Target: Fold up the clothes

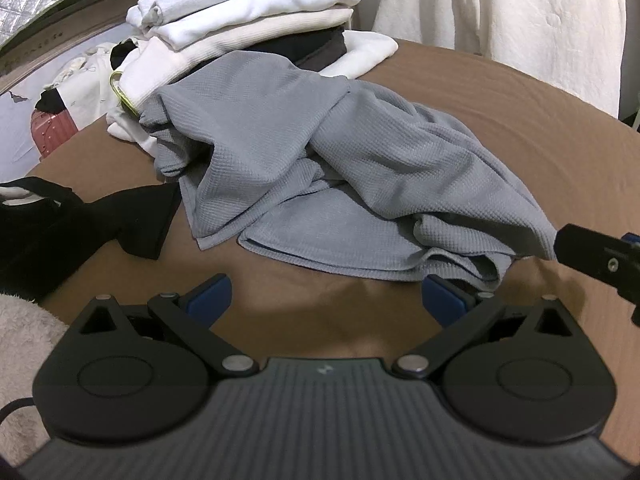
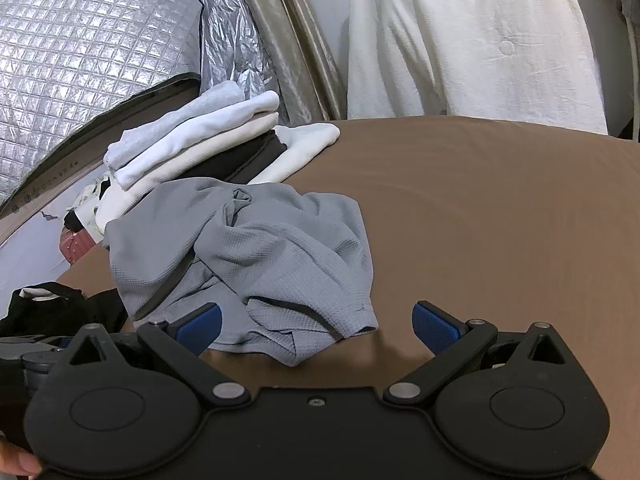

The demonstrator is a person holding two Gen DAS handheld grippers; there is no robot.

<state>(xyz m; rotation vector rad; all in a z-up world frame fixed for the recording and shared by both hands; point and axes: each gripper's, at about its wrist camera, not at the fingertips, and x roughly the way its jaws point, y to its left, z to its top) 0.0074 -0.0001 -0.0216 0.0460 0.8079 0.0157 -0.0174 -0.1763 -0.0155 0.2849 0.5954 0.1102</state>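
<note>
Grey waffle-knit garment [image 1: 304,168] lies crumpled mid-surface on the brown bed sheet [image 1: 500,120], far end touching the stack of folded clothes [image 1: 248,12]. Looks like a top, but it's too bunched to tell sleeves from hem.

My left claw [image 1: 326,300] is spread wide, empty, hovering just short of the near hem. My right claw [image 2: 316,326] is also wide apart, empty, with the near corner of the garment sitting between its fingers but not gripped. The right claw's tip shows at the right edge of the left wrist view.

Step in hand, my read: pick up and spread flat before any fold.
- grab the two near hem corners, one per claw, single layer only; the folds overlap, so it's easy to pinch two layers
- lift, shake, lay down towards the right

Room:
- right and far right of the sheet is bare: best place to spread
- left near is blocked by a black garment [image 1: 80,220], just beside the grey one
- far left, the stack overhangs the mess behind; dragging the grey piece could pull the bottom white item with it, so lift clear first
- white hanging fabric [image 2: 480,40] beyond the far edge, well apart, no issue
</note>
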